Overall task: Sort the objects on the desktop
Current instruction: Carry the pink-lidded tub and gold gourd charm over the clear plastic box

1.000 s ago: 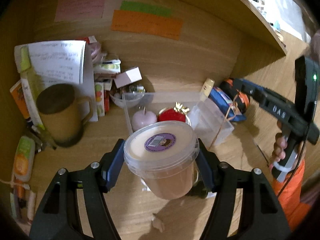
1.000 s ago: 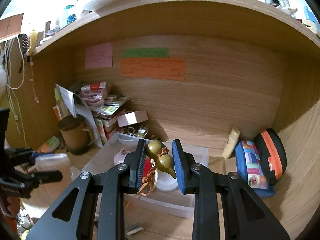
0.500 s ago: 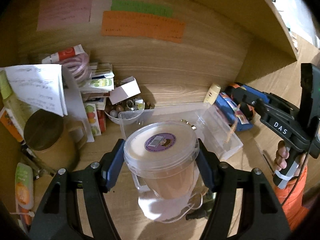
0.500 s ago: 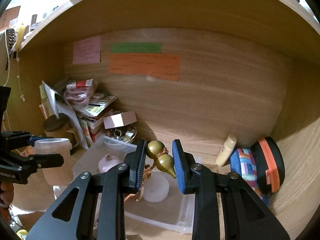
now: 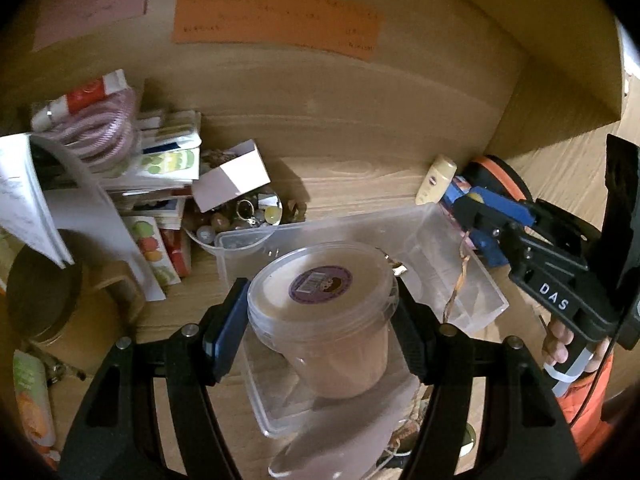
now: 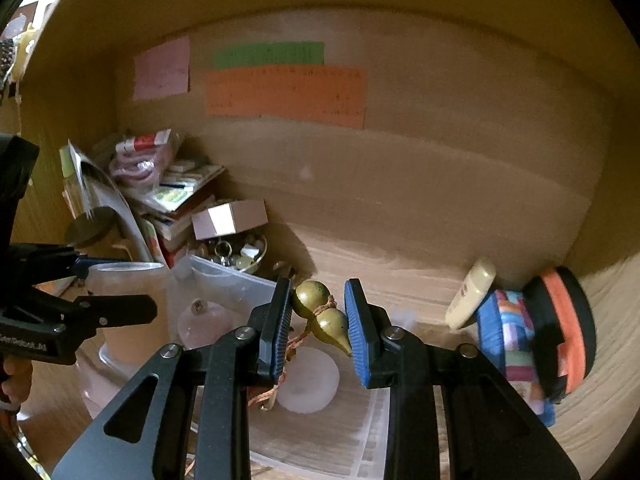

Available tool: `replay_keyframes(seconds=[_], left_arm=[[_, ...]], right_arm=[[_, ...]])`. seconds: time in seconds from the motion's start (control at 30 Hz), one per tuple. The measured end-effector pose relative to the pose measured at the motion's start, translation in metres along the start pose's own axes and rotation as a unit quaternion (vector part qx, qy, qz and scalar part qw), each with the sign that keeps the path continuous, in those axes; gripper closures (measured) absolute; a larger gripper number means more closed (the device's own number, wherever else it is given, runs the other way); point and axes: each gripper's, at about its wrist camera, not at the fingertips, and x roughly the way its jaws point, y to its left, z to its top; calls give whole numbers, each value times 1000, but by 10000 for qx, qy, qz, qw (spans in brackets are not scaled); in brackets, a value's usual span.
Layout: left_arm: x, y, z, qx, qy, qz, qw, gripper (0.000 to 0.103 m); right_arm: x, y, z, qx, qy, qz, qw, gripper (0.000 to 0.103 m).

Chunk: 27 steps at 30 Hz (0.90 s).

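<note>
My left gripper [image 5: 322,304] is shut on a clear plastic tub [image 5: 324,320] with a cream lid and purple label, held over the near left part of a clear plastic bin [image 5: 452,248]. My right gripper [image 6: 318,320] is shut on a small brass gourd charm [image 6: 320,316] with an orange cord, held over the same bin [image 6: 224,280]. In the bin lie a white round disc [image 6: 308,384] and a pink apple-shaped ornament [image 6: 204,320]. The right gripper also shows in the left wrist view [image 5: 484,216], and the left gripper and its tub [image 6: 124,296] show at the left of the right wrist view.
A brown mug [image 5: 44,300], papers and stacked booklets [image 5: 160,168] crowd the left. A small bowl of trinkets [image 5: 240,216] and a white box [image 5: 232,176] sit behind the bin. A cream bottle [image 6: 472,292] and a colourful pouch [image 6: 536,332] lie at the right. Sticky notes [image 6: 284,92] hang on the back wall.
Both grippers have moved forward into the alcove. The tub now hangs over the bin, hiding the red and pink ornaments in the left view. The gourd has come closer over the bin.
</note>
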Motion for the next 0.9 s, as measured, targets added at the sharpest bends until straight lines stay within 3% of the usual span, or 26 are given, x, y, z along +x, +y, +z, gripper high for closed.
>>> replay_keyframes(seconds=[0.3,0.9], left_arm=[[27,-1,-1,20,238,-34,9997,36],[60,-21,-13,413,633,-207,9969,36]], right_arm=[[30,-10,-20,181,395,167,9989,79],[45,-18,-54,11,941,253,9952,79]])
